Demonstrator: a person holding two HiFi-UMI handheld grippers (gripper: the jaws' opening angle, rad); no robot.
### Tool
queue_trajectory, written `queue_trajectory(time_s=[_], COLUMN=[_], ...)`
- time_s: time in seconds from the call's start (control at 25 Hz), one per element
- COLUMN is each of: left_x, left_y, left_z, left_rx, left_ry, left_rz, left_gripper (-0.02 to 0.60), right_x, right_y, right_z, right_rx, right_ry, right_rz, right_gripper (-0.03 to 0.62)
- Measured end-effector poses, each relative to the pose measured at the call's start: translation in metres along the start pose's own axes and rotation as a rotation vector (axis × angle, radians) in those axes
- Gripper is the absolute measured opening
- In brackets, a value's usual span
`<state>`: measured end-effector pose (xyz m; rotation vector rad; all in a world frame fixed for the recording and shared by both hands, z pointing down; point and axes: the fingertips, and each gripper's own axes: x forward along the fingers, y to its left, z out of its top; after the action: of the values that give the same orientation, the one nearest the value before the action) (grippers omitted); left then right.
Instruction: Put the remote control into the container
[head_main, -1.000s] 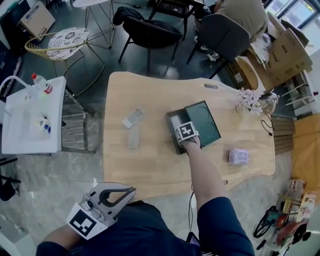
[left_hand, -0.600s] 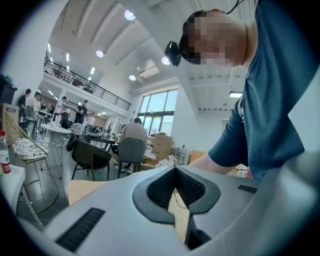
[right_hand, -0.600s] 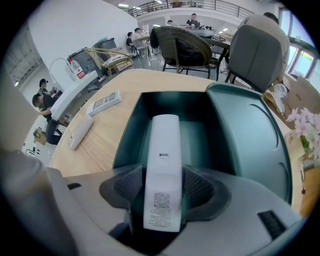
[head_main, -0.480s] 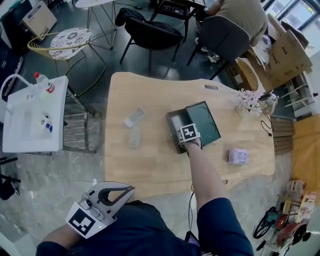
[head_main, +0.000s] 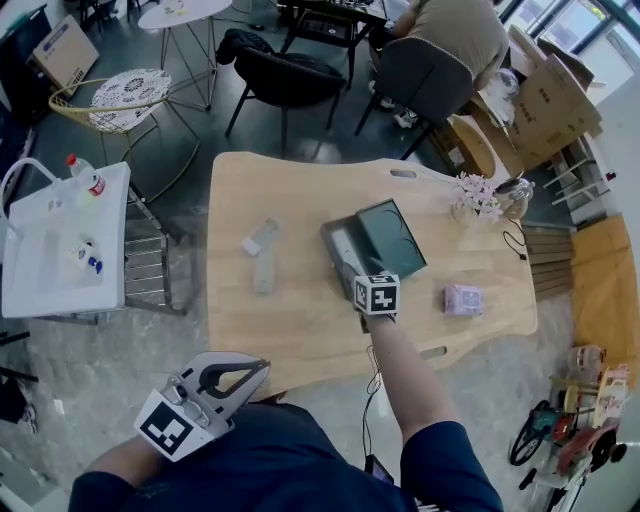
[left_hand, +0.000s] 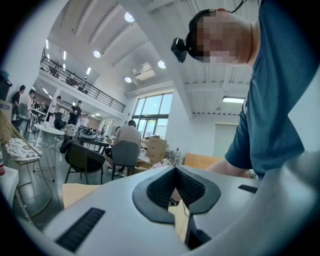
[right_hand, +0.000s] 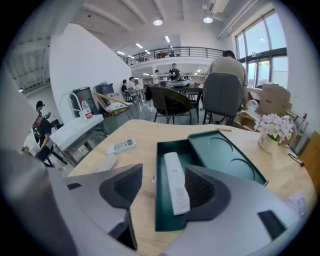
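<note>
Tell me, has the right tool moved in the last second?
Yes. The right tool has pulled back toward the person, off the green tray where it hovered before; the white remote lies in the tray's narrow compartment.

No wording is legible: print on the remote control (right_hand: 176, 187) and cardboard boxes (head_main: 548, 100) is too small.

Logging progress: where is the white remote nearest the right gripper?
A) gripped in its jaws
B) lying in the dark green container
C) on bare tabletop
B: the white remote lies in the container's narrow compartment, and the right gripper is open and off it.
</note>
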<state>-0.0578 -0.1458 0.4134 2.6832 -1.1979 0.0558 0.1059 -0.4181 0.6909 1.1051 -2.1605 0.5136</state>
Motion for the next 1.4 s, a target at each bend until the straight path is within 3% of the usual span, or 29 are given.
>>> queue_trajectory(time_s=[0.4,0.92,1.24,1.4], left_x=[-0.016,-0.041,-0.054,-0.058], left_y=[-0.015,-0.037,-0.048,-0.053], left_z=[0.009,0.011,0.012,0.018], left_rx=[-0.001,0.002,0.033,0.045], left_ry=[-0.026,-0.022,-0.012,-0.064], left_rz=[-0.083,-0.187,-0.242,-0.261], left_gripper=[0.012,0.012,0.012,0.012], right_x=[-0.126,-0.262,-0.318,-0.338], right_y=[0.105,0.234,0.271,0.286], right_z=[0.020,0.038,0.040,0.042], right_rx=[0.012,0.041,0.033,0.011], right_ry=[-0.254,-0.505,-0.627,-0.678], right_rz=[0.081,0.223,0.227,0.225], right_gripper=[0.245,0.241,0.142,0.069])
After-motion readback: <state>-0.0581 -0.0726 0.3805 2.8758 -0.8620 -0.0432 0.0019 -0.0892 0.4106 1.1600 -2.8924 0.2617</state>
